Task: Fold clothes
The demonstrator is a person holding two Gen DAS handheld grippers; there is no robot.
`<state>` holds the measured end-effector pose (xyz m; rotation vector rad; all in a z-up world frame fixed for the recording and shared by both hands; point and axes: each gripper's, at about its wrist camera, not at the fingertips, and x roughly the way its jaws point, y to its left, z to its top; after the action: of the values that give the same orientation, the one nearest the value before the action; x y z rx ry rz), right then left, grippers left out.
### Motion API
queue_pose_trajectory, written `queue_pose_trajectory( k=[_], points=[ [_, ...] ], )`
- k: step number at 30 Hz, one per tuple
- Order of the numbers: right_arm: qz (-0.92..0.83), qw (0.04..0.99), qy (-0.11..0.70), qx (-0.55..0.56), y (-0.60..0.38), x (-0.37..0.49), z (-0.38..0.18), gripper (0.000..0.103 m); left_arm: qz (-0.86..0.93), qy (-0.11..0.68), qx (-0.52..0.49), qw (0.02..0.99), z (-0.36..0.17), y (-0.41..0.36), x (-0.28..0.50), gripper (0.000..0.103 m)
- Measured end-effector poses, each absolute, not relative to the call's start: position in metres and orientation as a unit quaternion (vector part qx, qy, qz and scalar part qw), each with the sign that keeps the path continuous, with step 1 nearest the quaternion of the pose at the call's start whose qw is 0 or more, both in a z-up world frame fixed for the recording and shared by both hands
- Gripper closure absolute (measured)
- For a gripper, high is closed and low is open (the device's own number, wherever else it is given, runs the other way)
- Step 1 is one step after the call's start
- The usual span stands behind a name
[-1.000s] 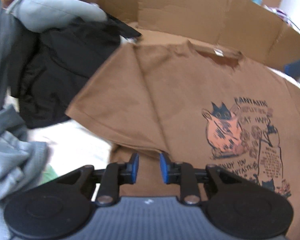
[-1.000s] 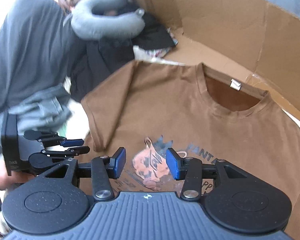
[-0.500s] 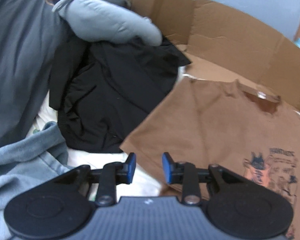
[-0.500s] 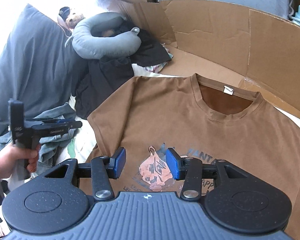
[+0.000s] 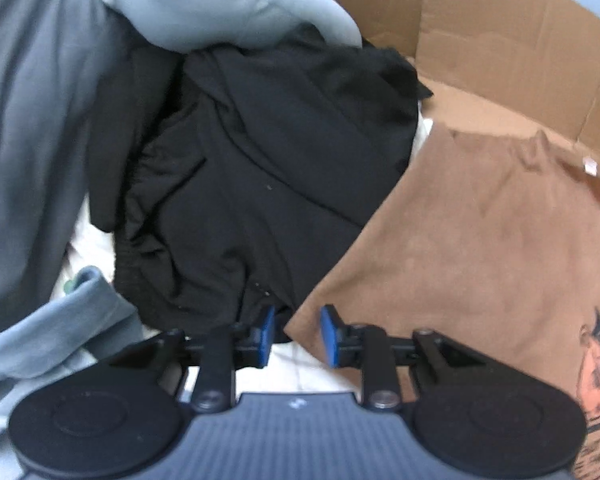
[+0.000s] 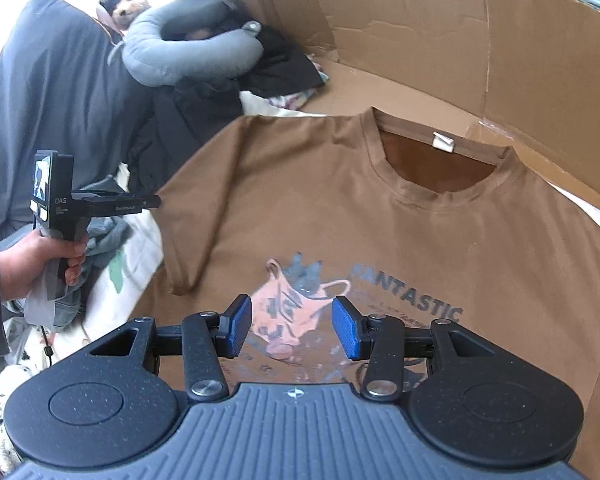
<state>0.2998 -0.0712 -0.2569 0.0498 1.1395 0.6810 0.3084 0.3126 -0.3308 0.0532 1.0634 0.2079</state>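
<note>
Since earlier: left gripper (image 5: 296,334) has swung off the printed chest of the brown T-shirt (image 6: 380,220) toward its sleeve side; black clothing now fills much of that view. Right gripper (image 6: 292,330) has barely shifted.
Left fingers: slightly apart, nothing between the blue pads; the corner of the sleeve (image 5: 340,320) shows just beyond the gap, not yet pinched.
Right fingers: spread about halfway, empty, hanging over the cat print (image 6: 296,300).
Task thing: T-shirt lies flat, face up, collar toward the cardboard wall (image 6: 420,40), one sleeve spread beside the black garment (image 5: 260,168).
Around: grey neck pillow (image 6: 188,52) tops the black pile; grey cushion (image 6: 48,92) behind; a hand (image 6: 32,264) holds the left tool at the shirt's side.
Step in hand: judged as reaching for the sleeve edge to start the first fold; no fold made yet.
Next move calls for: lowering the left pads over the sleeve hem, catching only brown cloth and not the black fabric next to it, then closing.
</note>
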Motion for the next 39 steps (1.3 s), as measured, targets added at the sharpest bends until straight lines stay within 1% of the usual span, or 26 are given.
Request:
queue_pose_trajectory(
  k=[5,8,10,11,15,30,35,39],
  points=[
    [0.294,0.797,0.525,0.047,-0.08,0.312,-0.262,0.051,0.101,0.503,0.023,0.858,-0.345,0.313,0.312,0.074],
    [0.29,0.796,0.529,0.044,-0.08,0.314,-0.267,0.051,0.097,0.503,0.024,0.859,-0.347,0.314,0.311,0.074],
    [0.293,0.793,0.533,0.038,-0.077,0.314,-0.27,0.051,0.09,0.503,0.018,0.86,-0.346,0.315,0.309,0.081],
    [0.295,0.792,0.534,0.035,-0.076,0.314,-0.271,0.051,0.086,0.502,0.015,0.86,-0.345,0.316,0.308,0.088],
    [0.305,0.791,0.529,0.032,-0.067,0.315,-0.267,0.051,0.08,0.5,0.019,0.862,-0.339,0.313,0.302,0.096],
    [0.329,0.795,0.508,0.038,-0.03,0.315,-0.252,0.051,0.057,0.492,-0.002,0.869,-0.301,0.307,0.276,0.099],
    [0.339,0.795,0.502,0.037,-0.023,0.314,-0.247,0.051,0.043,0.492,-0.004,0.869,-0.299,0.295,0.277,0.099],
    [0.34,0.795,0.5,0.041,-0.02,0.314,-0.246,0.051,0.03,0.485,-0.022,0.874,-0.286,0.29,0.285,0.1]
  ],
)
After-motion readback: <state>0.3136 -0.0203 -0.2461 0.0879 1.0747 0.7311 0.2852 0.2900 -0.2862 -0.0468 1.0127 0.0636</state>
